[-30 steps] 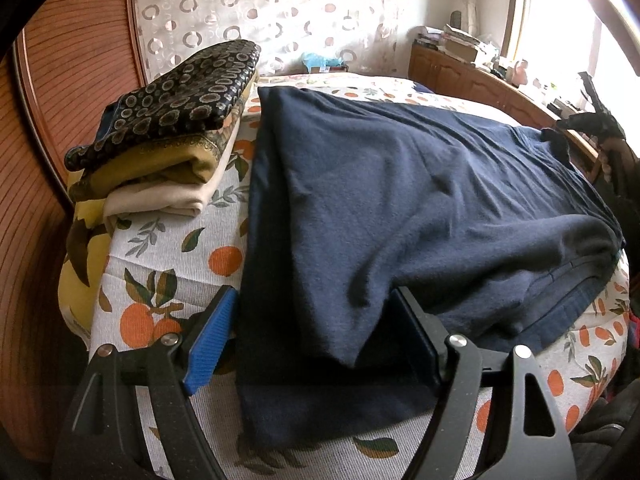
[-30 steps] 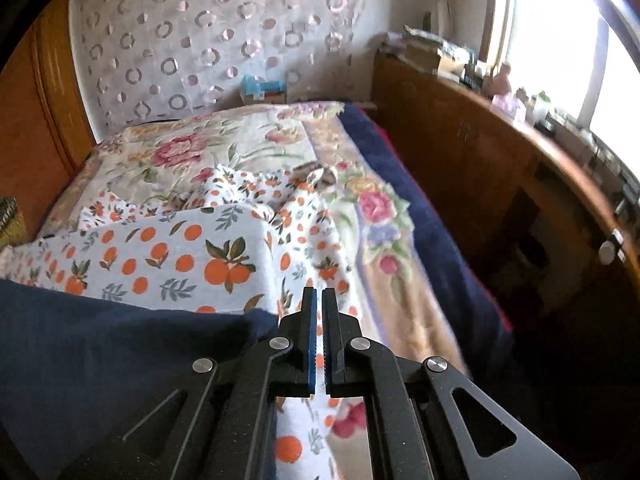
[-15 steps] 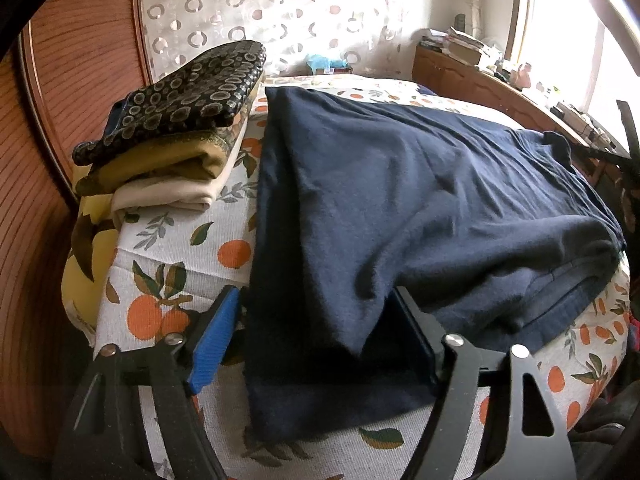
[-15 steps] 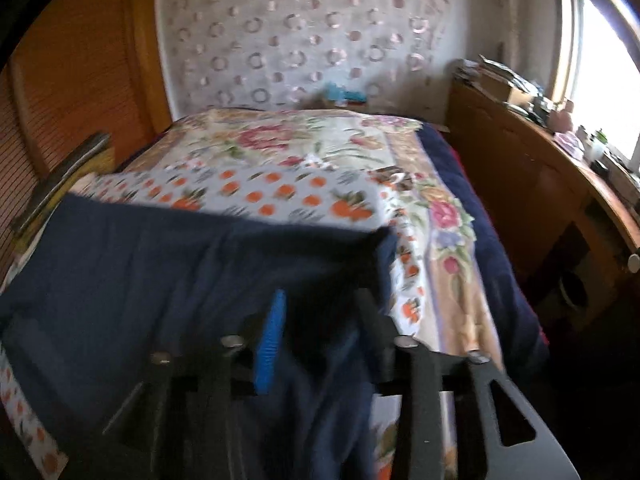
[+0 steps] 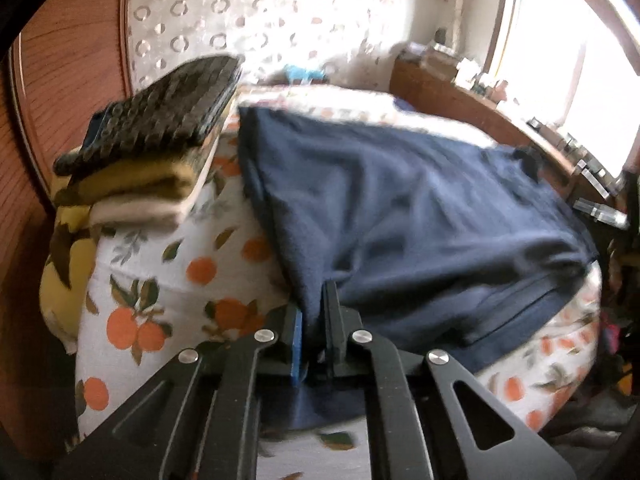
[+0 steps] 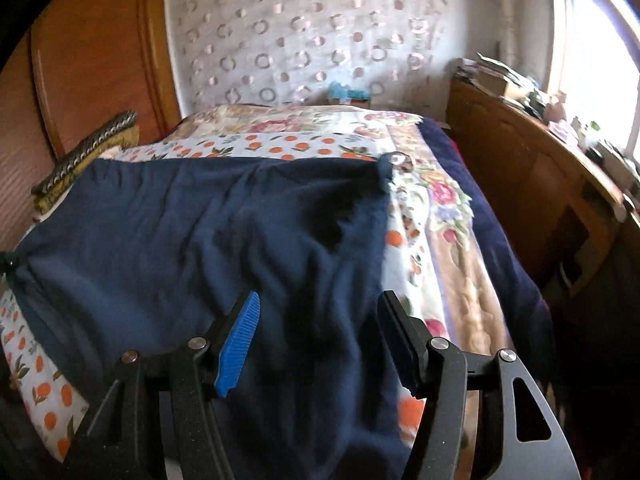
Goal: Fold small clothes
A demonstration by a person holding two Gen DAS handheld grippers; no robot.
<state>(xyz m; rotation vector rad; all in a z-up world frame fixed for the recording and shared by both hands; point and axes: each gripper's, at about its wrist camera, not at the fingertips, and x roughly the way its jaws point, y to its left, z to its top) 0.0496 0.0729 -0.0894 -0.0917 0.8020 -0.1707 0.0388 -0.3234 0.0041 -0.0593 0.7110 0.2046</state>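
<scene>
A navy blue garment (image 5: 420, 208) lies spread over the orange-print bed cover (image 5: 160, 280). My left gripper (image 5: 318, 300) is shut on the garment's near corner, with the cloth pinched between its pads. In the right wrist view the same garment (image 6: 200, 220) stretches across the bed. My right gripper (image 6: 316, 300) hovers over the garment's near right part. Its jaws are opening, the cloth lies between the fingers, and the pads do not press on it.
A stack of folded clothes (image 5: 152, 152) with a dark ring-patterned piece on top sits at the bed's left edge, next to a wooden panel (image 5: 60, 80). A floral quilt (image 6: 440, 200) covers the far and right side. A cluttered wooden cabinet (image 6: 520, 168) runs along the right.
My left gripper has closed on the garment's near corner. My right gripper has opened and swung from the floral quilt over onto the navy garment.
</scene>
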